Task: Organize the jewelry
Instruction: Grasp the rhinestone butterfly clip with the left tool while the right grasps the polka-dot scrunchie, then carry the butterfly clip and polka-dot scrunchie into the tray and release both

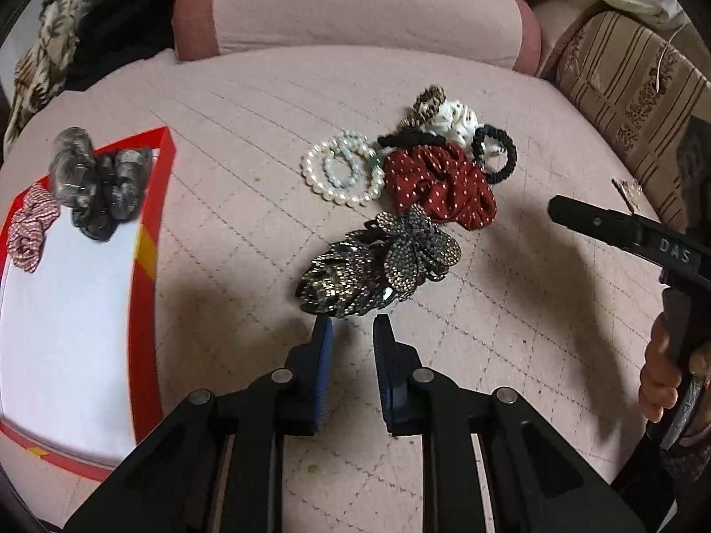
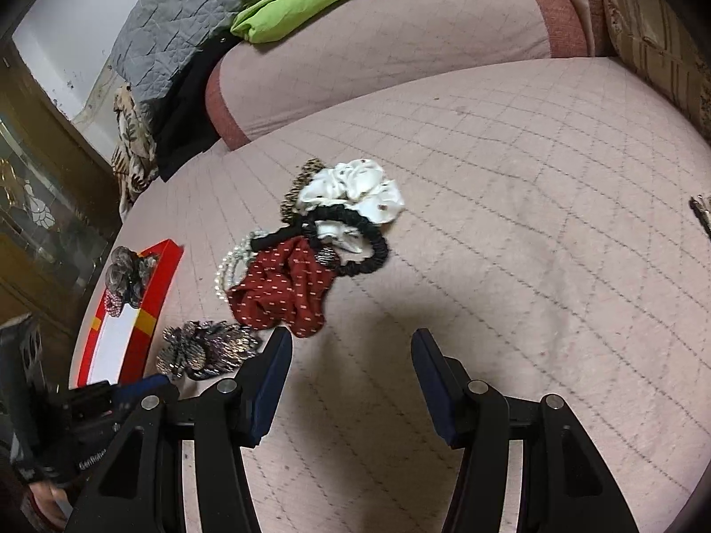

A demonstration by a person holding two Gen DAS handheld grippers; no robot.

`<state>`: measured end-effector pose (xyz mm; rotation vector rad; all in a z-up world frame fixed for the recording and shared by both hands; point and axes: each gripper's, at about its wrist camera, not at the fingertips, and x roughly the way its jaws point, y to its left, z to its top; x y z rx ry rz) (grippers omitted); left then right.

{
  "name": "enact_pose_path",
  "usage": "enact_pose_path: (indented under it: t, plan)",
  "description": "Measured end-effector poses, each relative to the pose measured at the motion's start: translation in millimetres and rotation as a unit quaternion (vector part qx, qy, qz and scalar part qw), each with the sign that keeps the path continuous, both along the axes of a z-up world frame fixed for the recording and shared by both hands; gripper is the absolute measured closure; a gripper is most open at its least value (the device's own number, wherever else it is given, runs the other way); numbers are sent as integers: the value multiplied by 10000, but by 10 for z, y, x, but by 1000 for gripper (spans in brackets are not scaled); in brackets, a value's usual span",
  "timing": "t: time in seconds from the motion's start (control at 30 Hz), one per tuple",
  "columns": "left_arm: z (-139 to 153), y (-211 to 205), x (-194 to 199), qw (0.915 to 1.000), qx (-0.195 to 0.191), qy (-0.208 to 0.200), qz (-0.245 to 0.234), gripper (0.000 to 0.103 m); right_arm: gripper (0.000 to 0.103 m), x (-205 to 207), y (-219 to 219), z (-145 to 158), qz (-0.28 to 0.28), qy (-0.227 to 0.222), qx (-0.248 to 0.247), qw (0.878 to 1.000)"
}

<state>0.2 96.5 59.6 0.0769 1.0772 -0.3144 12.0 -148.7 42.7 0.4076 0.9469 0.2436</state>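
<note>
The left gripper (image 1: 352, 326) is seen with its jaws narrowed to a slim gap and nothing between the pads; the sequined hair clips (image 1: 382, 262) lie on the pink quilt (image 1: 231, 231) just ahead of its fingertips, not gripped. Beyond them sit the red dotted scrunchie (image 1: 442, 186) and the pearl bracelets (image 1: 340, 169). Off to its left — the red-rimmed box lid (image 1: 146, 240), with two scrunchies inside. The right gripper (image 2: 351, 346) is held released over bare quilt, the pile ahead and to its left.
</note>
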Motion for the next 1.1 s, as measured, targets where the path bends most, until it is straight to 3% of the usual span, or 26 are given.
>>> enact_pose_path:
  t: [0.07, 0.13, 0.43, 0.6, 0.63, 0.67, 0.77, 0.9, 1.1]
  plan:
    - [24, 5, -22, 9999, -32, -159, 9, 73, 43, 44, 81, 13, 81, -22, -12, 10000]
    - [59, 9, -24, 9994, -30, -328, -39, 55, 43, 97, 162, 20, 142, -31, -21, 9999]
    - [0, -40, 271, 9970, 283, -633, -339, 51, 42, 438, 454, -140, 236, 250, 140, 9993]
    - [-130, -180, 379, 9964, 360, -553, -541, 51, 43, 539, 542, -238, 210, 380, 37, 9991]
    - [-147, -207, 371, 9962, 339, -554, -582, 51, 51, 544, 561, -239, 220, 360, -39, 9991]
    - [-156, -225, 366, 9963, 337, -543, -569, 52, 70, 549, 576, -235, 238, 351, -115, 9990]
    - [-126, -199, 340, 9977, 157, -494, -443, 66, 89, 548, 595, -232, 325, 409, -196, 9984]
    - [-25, -176, 185, 9961, 408, -715, -323, 72, 92, 434, 576, -135, 297, 296, -257, 9988]
    - [247, -47, -89, 9914, 712, -1098, -47, 72, 93, 142, 597, 96, 308, 64, -378, 9988]
